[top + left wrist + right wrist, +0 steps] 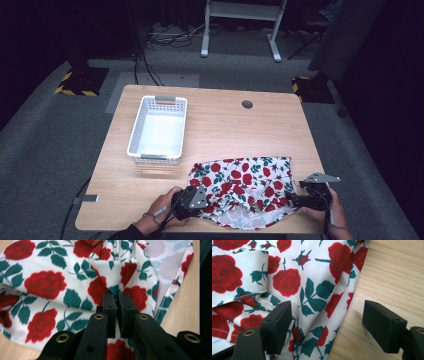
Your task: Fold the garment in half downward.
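Grey carpet runs around a pale wooden desk [225, 125], with cables and a white frame leg on the floor beyond its far edge. On the desk, toward ten o'clock from its centre, sits a white plastic basket [134, 135] with slotted walls. A rose-print cloth [245, 187], white with red blooms and green leaves, lies crumpled near the front edge, at about five o'clock from the desk's centre. The left gripper [116, 296] sits at the cloth's nine o'clock side, its jaws pressed together on a raised fold of the fabric. The right gripper [327, 317] is at the cloth's three o'clock edge with its jaws spread wide: one pad rests against the fabric's border, the other stands over bare wood, and the hem runs between them unpinched. A hand [162, 207] steadies the left gripper from below.
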{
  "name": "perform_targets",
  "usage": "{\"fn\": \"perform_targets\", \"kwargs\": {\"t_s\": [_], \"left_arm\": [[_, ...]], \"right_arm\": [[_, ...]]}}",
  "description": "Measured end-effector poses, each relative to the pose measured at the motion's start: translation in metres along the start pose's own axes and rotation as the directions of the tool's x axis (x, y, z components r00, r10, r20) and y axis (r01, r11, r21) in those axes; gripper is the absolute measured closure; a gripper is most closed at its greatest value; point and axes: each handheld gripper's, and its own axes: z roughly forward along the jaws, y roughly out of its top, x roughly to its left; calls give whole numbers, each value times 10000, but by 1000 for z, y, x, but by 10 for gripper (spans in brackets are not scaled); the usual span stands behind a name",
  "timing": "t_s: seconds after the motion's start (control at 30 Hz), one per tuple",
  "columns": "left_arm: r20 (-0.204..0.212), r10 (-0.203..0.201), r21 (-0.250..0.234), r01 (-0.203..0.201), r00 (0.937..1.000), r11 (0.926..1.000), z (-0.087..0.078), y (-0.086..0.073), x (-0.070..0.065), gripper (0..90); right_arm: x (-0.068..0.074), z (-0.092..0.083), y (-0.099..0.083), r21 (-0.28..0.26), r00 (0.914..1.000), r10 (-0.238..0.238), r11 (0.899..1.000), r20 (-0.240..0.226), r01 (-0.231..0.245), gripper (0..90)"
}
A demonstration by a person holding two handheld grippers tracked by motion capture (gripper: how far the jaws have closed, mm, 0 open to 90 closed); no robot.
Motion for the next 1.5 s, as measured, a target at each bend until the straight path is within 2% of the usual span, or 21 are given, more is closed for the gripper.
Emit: {"fn": "perform_targets", "kwargs": {"t_s": [0.07,0.13,0.2,0.23,0.27,0.33,0.4,0.43,0.53,0.67,0.73,0.83,0.9,0.97,1.17,1.27,1.3,1.37,1.4,1.43,1.5], "left_arm": [[5,-47,-11,47,10000,10000,-4,-4,-1,819],[-252,-256,-5,256,9994,9997,-9,-7,1,748],[-307,-513,-311,503,9982,9982,-16,-10,5,722],[-514,-687,-498,662,9963,9966,-21,-10,8,678],[-684,-997,-696,950,9927,9930,-25,-10,11,614],[-907,-1507,-1036,1411,9844,9846,-31,-6,18,564],[-1258,-1802,-1202,1653,9756,9789,-30,2,24,466],[-1274,-1882,-1229,1728,9738,9773,-29,7,26,448],[-1167,-1664,-1195,1525,9791,9811,-18,22,32,433],[-978,-1301,-870,1218,9867,9887,-1,33,35,429],[-770,-1348,-885,1279,9879,9878,7,34,36,426],[-330,-1448,-919,1413,9889,9857,18,32,32,417],[-268,-1363,-818,1337,9903,9876,23,34,30,415],[-261,-1298,-748,1276,9912,9890,25,34,29,400],[-468,-1142,-569,1115,9924,9921,40,39,27,384],[-481,-1262,-681,1228,9908,9901,37,39,30,371],[-481,-1262,-681,1228,9908,9901,37,39,30,357],[-517,-1553,-1144,1486,9865,9823,20,35,35,349],[-517,-1553,-1144,1486,9865,9823,20,35,35,349],[-701,-1861,-1474,1743,9800,9736,6,29,40,349],[-917,-2106,-1623,1940,9733,9675,-3,22,45,336]], "right_arm": [[-1,0,0,12,10000,28,10000,34,-28,245],[-3,-1,-1,-21,10000,20,10000,-16,-20,258],[-5,-3,-1,-90,9995,12,10000,-312,-15,300],[-7,-4,0,-138,9990,42,9999,-447,-48,300],[-9,-5,1,-228,9981,99,9997,-605,-113,302],[-12,-8,6,-371,9969,163,9991,-772,-192,303],[-12,-10,16,-437,9978,-71,9990,-662,42,305],[-11,-11,22,-469,9984,-279,9986,-496,256,305],[-7,-9,43,-570,9959,-891,9945,-146,882,310],[2,11,68,-309,9868,-1618,9864,-1,1617,320],[6,23,73,-83,9855,-1694,9855,-65,1694,312],[8,50,76,653,9813,-1871,9807,446,1841,280],[5,54,78,560,9843,-1716,9840,406,1692,276],[3,57,82,652,9823,-1792,9823,547,1756,261],[-7,66,95,645,9659,-2025,9788,1611,1945,234],[-15,71,100,627,9650,-1945,9805,1761,1862,225],[-15,72,102,704,9610,-2075,9777,1829,1977,227],[-15,71,104,876,9494,-2401,9700,2027,2266,244],[-15,71,104,876,9494,-2401,9700,2027,2266,244],[-14,66,103,763,9507,-2399,9704,1967,2291,268],[-12,59,102,420,9570,-2270,9739,1807,2231,279]]}}
